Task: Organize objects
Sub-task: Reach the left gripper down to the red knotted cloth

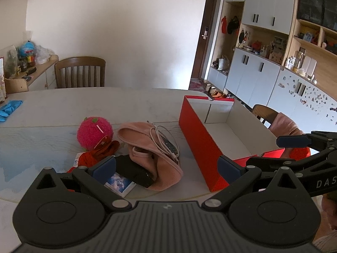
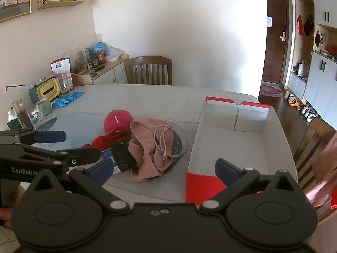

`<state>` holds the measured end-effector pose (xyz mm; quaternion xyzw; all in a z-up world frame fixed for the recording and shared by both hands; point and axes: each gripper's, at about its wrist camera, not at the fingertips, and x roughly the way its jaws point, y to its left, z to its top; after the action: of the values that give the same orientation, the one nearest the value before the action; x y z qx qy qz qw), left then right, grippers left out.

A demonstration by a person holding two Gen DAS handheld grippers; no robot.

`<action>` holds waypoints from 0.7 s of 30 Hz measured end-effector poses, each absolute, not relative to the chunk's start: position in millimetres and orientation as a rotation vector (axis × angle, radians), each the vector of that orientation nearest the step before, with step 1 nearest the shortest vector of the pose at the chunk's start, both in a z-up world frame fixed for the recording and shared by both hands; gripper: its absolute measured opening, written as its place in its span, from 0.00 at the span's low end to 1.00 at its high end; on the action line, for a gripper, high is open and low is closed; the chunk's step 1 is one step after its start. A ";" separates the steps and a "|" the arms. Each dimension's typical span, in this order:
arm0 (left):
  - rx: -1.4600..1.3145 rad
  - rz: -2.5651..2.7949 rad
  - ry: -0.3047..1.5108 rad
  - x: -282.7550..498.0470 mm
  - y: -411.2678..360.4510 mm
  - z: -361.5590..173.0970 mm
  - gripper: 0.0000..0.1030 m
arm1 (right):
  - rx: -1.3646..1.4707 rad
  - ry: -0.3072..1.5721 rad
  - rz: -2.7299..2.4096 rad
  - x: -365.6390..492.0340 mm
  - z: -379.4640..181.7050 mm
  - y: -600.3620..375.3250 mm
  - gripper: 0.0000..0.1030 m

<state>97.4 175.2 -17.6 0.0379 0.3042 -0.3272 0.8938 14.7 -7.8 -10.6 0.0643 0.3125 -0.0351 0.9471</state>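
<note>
A pile lies mid-table: a fuzzy pink strawberry plush [image 1: 94, 133], a pink cloth [image 1: 147, 147] with a coiled white cable [image 1: 166, 141] on it, a black item [image 1: 134, 170], red fabric [image 1: 92, 158] and a small picture card [image 1: 120, 184]. To its right stands an open red box [image 1: 200, 143] with a bare white inside [image 2: 231, 145]. My left gripper [image 1: 166, 168] hovers open above the near side of the pile. My right gripper [image 2: 165, 170] is open above the gap between the pink cloth [image 2: 147, 145] and the box's near corner. Neither holds anything.
Blue gloves [image 2: 67, 99], a green mug [image 2: 43, 106], a dark jar [image 2: 22, 113] and a yellow tissue box [image 2: 47, 89] sit at the table's far left. A wooden chair [image 2: 148, 70] stands behind the table [image 2: 147, 97], another [image 2: 313, 145] at its right. Cabinets [image 1: 263, 67] line the right wall.
</note>
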 end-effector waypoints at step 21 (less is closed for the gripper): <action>0.073 -0.645 0.675 132.8 170.2 -30.9 1.00 | 0.135 0.685 -0.140 28.4 -8.7 -27.5 0.98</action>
<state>132.8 170.2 -30.9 0.0351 0.3253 -0.3107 0.8924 28.4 -27.5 -8.7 0.0662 0.3352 -0.0687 0.9373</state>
